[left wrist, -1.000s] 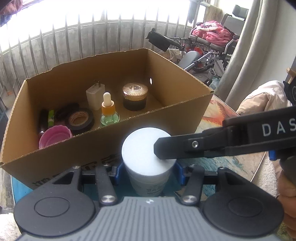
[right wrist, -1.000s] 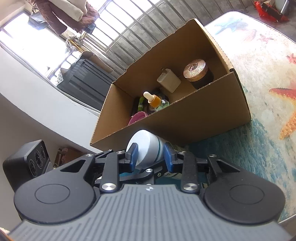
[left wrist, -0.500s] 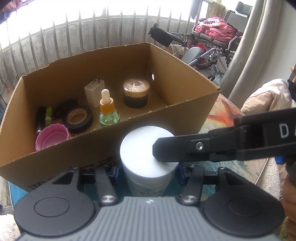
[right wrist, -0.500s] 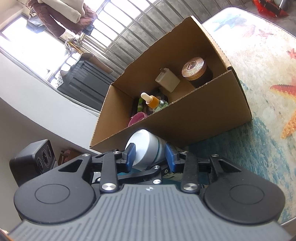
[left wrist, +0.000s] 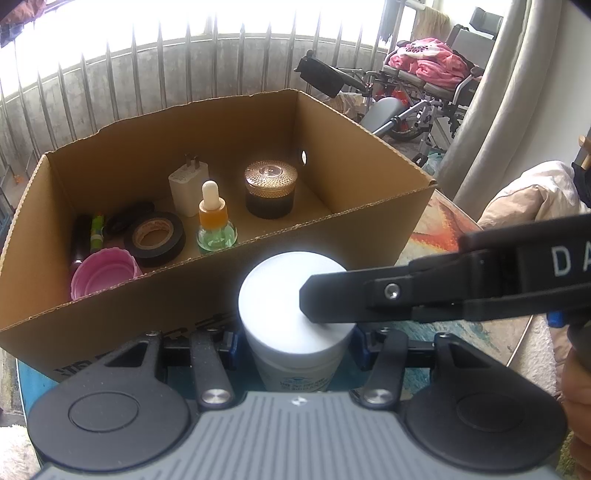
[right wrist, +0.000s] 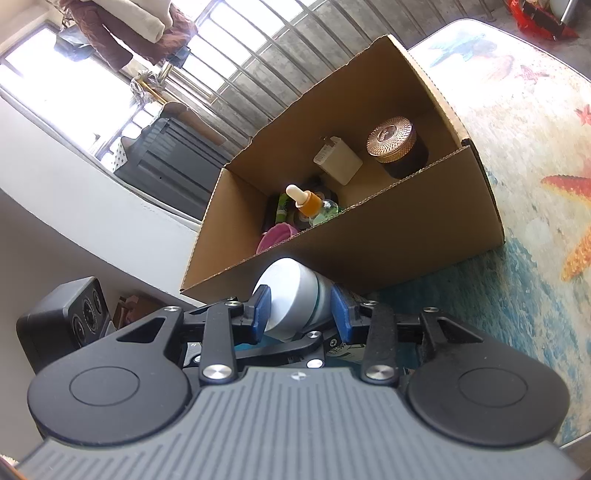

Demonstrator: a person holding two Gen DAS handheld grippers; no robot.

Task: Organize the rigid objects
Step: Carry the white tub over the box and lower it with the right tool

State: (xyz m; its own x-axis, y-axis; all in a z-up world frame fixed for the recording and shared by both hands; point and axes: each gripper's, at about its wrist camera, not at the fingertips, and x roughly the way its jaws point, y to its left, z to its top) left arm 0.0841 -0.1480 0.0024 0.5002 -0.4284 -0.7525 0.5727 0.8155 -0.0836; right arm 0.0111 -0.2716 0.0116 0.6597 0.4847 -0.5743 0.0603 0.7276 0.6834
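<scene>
sea-print table (right wrist: 535, 155) by barred window (left wrist: 155, 62)

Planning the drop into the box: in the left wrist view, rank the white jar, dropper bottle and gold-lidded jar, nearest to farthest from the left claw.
1. White jar, between the left claw pads.
2. Dropper bottle, inside the box, near front wall.
3. Gold-lidded jar, farther back, right of centre.

A home balcony: barred railing (left wrist: 147, 85), hanging laundry (right wrist: 122, 26), wheelchair (left wrist: 417, 92), curtain (left wrist: 491, 110).
</scene>
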